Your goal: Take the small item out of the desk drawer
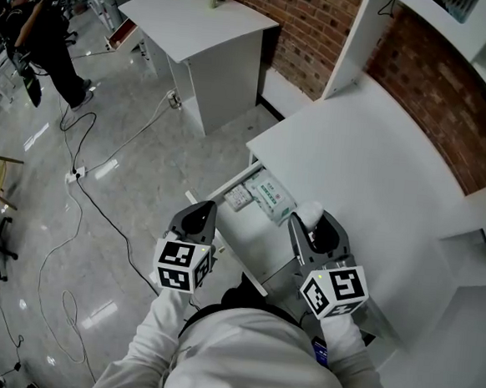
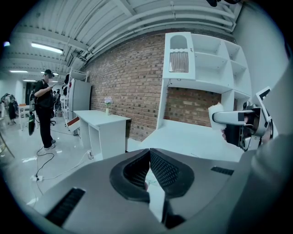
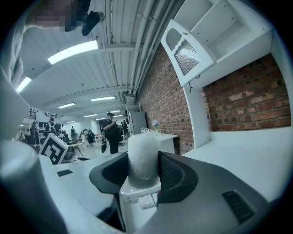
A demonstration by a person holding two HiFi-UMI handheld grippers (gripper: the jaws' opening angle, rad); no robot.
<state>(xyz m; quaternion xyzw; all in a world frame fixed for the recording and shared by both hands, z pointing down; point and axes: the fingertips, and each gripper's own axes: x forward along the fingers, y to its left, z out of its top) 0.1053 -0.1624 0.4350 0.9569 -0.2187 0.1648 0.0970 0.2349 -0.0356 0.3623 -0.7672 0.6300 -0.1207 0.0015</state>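
Well, the head view first. My right hand-held gripper [image 1: 312, 223] grasps the roll [image 1: 310, 209], a small white cylinder, just above the open drawer [image 1: 238, 260] at the worktop's [image 1: 370, 174] front edge. I judge the roll is already out and held high enough not to catch on the rim. A pack [image 1: 270, 196] and a small box [image 1: 238, 199] lie inside the drawer. My left hand-held gripper [image 1: 201, 215] hangs by the left end of the drawer front, out of the way. Cables [image 1: 99, 211] trail over the floor, and a side desk [image 1: 198, 22] stands well apart.

In the left gripper view, my left hand-held gripper [image 2: 149, 155] is clenched, its pads together on nothing; it has no job here, I think. To its right, the right hand-held gripper [image 2: 219, 118] shows with the roll [image 2: 215, 111] above the worktop [image 2: 192, 141]. A person [image 2: 44, 107] stands far off, beyond the side desk [image 2: 103, 121].

In the right gripper view, the pads [image 3: 168, 171] press the roll [image 3: 143, 155] low on both sides. It stands upright, and most of it rises above the jaws. The bare worktop [image 3: 247, 155] lies to the right. I see nothing between it and the roll, so setting the roll down there looks easy. What I would mind is the open drawer below.
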